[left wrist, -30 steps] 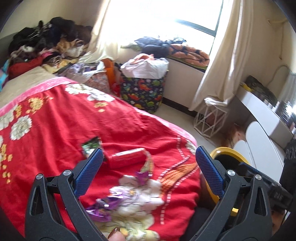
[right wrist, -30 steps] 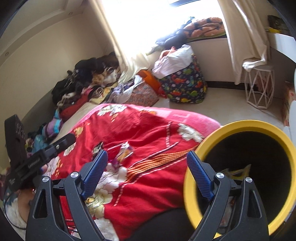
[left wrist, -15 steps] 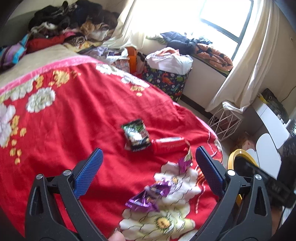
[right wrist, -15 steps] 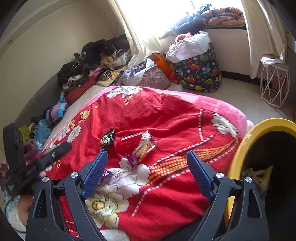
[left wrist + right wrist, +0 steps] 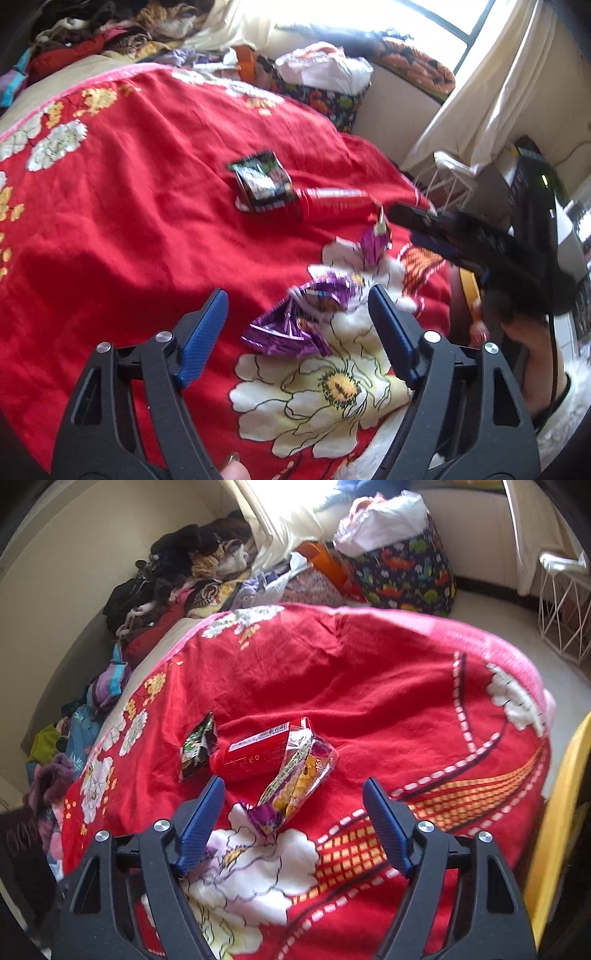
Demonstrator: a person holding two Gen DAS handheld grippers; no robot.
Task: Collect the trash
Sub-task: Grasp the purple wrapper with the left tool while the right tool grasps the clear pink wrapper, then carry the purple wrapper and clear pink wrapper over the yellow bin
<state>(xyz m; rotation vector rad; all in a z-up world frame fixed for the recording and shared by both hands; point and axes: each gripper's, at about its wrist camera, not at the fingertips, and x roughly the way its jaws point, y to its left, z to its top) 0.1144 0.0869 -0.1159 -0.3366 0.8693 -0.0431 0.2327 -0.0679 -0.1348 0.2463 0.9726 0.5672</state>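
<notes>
- Surface: red floral blanket [image 5: 129,229] over a bed; heaped clothes [image 5: 177,579] along the wall side.
- Room: dinosaur-print bag [image 5: 406,572] stuffed with white plastic on the floor below a bright window; white wire stand [image 5: 565,613] beside a pale curtain; yellow bin rim [image 5: 561,812] at the bed's right edge.
- Change: both views now sit lower and nearer the blanket than a second ago; the bin, then filling the right view, has slid to its margin.
- Left gripper [image 5: 297,325]: jaws apart but just narrowed; crumpled purple wrapper [image 5: 295,321] lies between the blue pads, untouched.
- Right gripper [image 5: 293,814]: jaws apart, just narrowed, gripping nothing; clear snack packet [image 5: 299,775] lies just ahead between the fingers, overlapping a red tube [image 5: 258,753].
- Dark green sachet [image 5: 262,181] lies beside the tube, farther up the blanket.
</notes>
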